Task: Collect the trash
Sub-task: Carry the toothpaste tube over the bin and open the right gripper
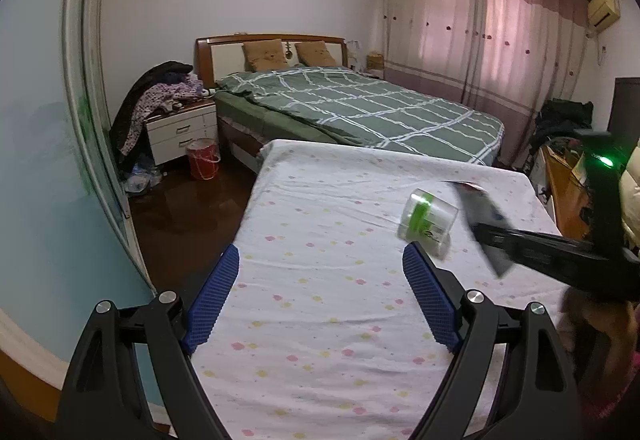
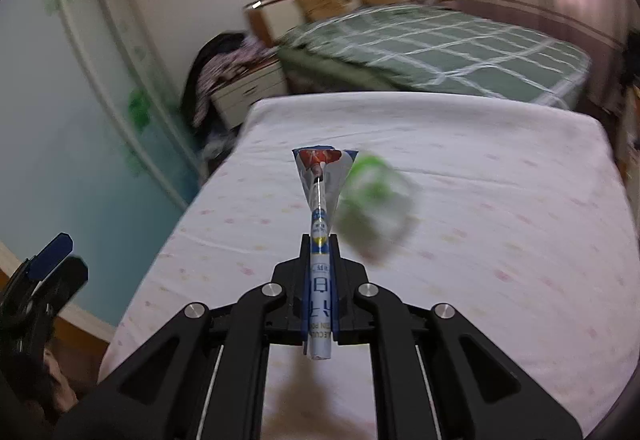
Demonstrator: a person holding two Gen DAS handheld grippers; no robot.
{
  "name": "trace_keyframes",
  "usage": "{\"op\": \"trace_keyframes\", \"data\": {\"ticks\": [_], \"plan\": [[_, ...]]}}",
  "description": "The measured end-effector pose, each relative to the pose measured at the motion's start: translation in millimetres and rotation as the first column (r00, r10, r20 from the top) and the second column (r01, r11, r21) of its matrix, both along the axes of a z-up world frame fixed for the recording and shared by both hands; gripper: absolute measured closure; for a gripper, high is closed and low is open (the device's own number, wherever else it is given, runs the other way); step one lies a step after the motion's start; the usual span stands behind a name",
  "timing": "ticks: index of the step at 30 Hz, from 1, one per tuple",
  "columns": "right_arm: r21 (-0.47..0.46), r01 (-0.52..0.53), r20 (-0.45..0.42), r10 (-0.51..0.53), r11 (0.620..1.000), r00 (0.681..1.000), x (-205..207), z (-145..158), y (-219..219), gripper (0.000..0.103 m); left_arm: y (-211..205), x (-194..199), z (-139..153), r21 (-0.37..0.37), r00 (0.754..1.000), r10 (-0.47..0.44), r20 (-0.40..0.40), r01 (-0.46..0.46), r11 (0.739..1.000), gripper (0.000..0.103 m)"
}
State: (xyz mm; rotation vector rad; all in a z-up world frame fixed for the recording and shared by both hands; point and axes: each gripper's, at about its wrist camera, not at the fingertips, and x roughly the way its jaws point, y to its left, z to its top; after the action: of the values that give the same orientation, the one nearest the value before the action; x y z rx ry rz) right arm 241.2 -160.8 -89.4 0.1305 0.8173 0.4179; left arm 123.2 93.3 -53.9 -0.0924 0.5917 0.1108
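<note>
A clear plastic container with a green band [image 1: 427,225] lies on its side on the flowered white sheet [image 1: 320,240]; it shows blurred in the right wrist view [image 2: 374,204]. My right gripper [image 2: 320,240] is shut on a flattened snack wrapper [image 2: 320,200] and holds it above the sheet, just left of the container. In the left wrist view the wrapper [image 1: 486,224] and the right gripper's black arm [image 1: 560,252] sit right of the container. My left gripper [image 1: 320,260] is open and empty above the sheet; its right finger [image 1: 430,296] is just below the container.
A bed with a green checked quilt [image 1: 360,108] stands beyond the sheet. Left of it are a white nightstand [image 1: 180,132] piled with clothes, a red bucket [image 1: 203,158] and a bag on the dark floor. A blue wall runs along the left; pink curtains [image 1: 480,40] hang at the back right.
</note>
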Motion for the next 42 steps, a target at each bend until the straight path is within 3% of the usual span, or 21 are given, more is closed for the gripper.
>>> {"op": "trace_keyframes", "data": {"ticks": [4, 8, 16, 23, 28, 30, 32, 42], "plan": [[-0.019, 0.197, 0.006, -0.197, 0.98, 0.98, -14.9, -8.9, -67.5, 0.096, -14.9, 7.8, -3.5, 0.007, 0.999, -0.036, -0.009, 0.036, 0.999, 0.02], [-0.033, 0.385, 0.005, -0.385, 0.922, 0.923, -33.4, -19.6, -138.2, 0.096, -31.5, 16.8, -7.4, 0.011, 0.997, -0.073, -0.02, 0.073, 0.997, 0.02], [-0.084, 0.696, 0.002, -0.698, 0.713, 0.716, -70.1, -42.9, -260.3, 0.096, -76.1, 36.1, -13.4, 0.029, 0.985, -0.169, -0.044, 0.171, 0.985, 0.02], [-0.15, 0.812, 0.009, -0.821, 0.564, 0.571, -87.0, -59.3, -312.7, 0.093, -99.7, 47.1, -15.7, 0.046, 0.974, -0.218, -0.064, 0.221, 0.974, 0.019], [-0.147, 0.832, -0.005, -0.842, 0.534, 0.54, -89.9, -64.4, -321.2, 0.082, -110.9, 54.8, -19.3, 0.055, 0.966, -0.245, -0.085, 0.25, 0.967, 0.019], [-0.143, 0.838, 0.001, -0.847, 0.527, 0.532, -93.7, -64.3, -324.4, 0.056, -116.5, 58.5, -20.2, 0.062, 0.962, -0.258, -0.092, 0.264, 0.963, 0.019], [-0.145, 0.84, 0.021, -0.848, 0.522, 0.53, -96.1, -62.1, -321.3, 0.048, -119.9, 60.3, -20.3, 0.064, 0.958, -0.27, -0.098, 0.277, 0.959, 0.019], [-0.16, 0.832, 0.034, -0.839, 0.531, 0.543, -89.1, -59.0, -316.0, 0.037, -138.5, 87.8, -35.4, 0.099, 0.928, -0.341, -0.152, 0.357, 0.929, 0.019]]}}
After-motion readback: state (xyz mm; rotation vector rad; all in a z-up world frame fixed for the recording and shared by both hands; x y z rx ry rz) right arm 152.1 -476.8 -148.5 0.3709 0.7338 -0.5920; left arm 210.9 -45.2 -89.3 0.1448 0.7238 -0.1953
